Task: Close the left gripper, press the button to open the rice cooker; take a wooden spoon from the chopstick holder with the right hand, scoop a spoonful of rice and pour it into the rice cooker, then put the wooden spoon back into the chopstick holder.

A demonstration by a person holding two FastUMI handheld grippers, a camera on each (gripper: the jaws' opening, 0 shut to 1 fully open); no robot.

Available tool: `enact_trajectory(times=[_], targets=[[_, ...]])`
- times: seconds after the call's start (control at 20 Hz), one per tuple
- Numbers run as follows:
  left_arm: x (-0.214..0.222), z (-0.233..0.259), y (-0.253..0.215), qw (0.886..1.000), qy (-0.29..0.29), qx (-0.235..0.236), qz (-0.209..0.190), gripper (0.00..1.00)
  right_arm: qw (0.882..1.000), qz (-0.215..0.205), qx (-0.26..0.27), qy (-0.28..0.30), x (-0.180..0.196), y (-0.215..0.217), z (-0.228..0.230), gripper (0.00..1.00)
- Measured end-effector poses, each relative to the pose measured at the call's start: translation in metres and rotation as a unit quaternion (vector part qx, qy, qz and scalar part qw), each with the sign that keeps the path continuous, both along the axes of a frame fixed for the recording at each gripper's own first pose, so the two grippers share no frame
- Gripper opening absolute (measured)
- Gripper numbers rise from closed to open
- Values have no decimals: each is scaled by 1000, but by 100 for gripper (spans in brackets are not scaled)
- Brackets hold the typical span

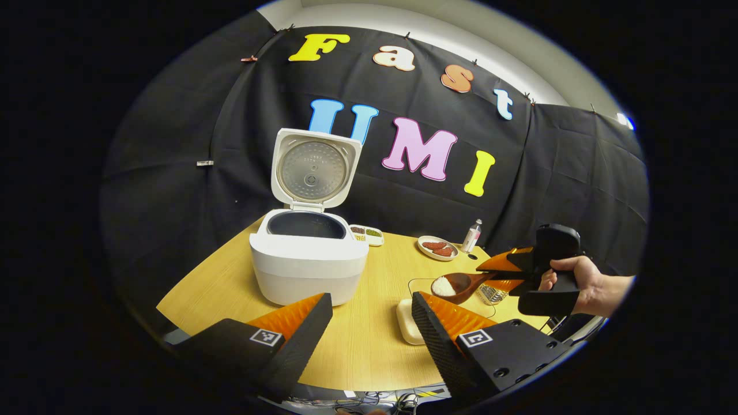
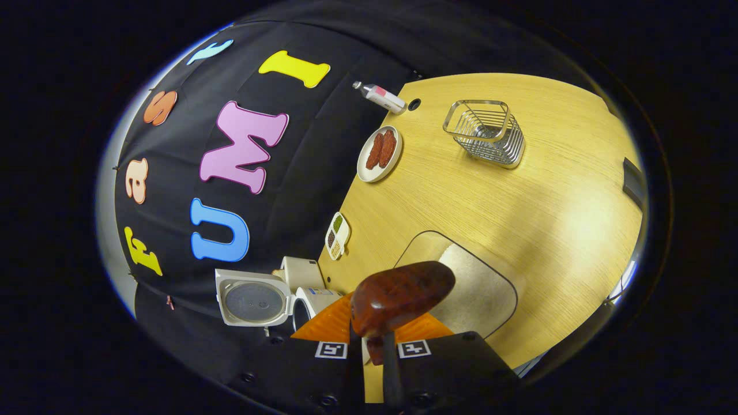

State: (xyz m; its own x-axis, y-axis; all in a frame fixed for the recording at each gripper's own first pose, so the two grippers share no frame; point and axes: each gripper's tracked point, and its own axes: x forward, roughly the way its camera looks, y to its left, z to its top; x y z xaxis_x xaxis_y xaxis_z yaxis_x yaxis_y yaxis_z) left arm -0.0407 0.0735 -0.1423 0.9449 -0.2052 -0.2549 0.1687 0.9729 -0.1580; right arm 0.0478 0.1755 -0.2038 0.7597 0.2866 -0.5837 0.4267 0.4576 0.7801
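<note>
I count one rice cooker (image 1: pixel 308 259) with its lid up, and everything else sits to its right. One wooden spoon (image 1: pixel 458 284) carries one heap of rice (image 1: pixel 443 286). I see one wire chopstick holder (image 2: pixel 485 132), one plate (image 1: pixel 437 248) with two reddish pieces, one small divided dish (image 1: pixel 366 233), one bottle (image 1: pixel 471 236) and one pale container (image 1: pixel 410 323).
</note>
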Motion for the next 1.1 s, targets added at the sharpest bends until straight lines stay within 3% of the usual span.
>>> enact_trajectory(times=[0.2, 0.25, 0.3, 0.7, 1.1], targets=[[-2, -2, 13, 1000, 1, -11, 19, 95, 1000, 7, 22, -7, 13, 30, 16, 17], [-3, -2, 15, 1000, 2, -16, 23, 95, 999, 12, 32, -10, 16, 42, 21, 12], [-5, -4, 18, 999, 2, -19, 25, 95, 999, 16, 41, -14, 19, 52, 27, 17], [-1, -8, 47, 998, 3, -27, 54, 95, 995, 39, 79, -37, 58, 122, 61, 17], [9, -1, 68, 996, -1, -43, 76, 95, 993, 51, 85, -69, 112, 185, 83, 17]])
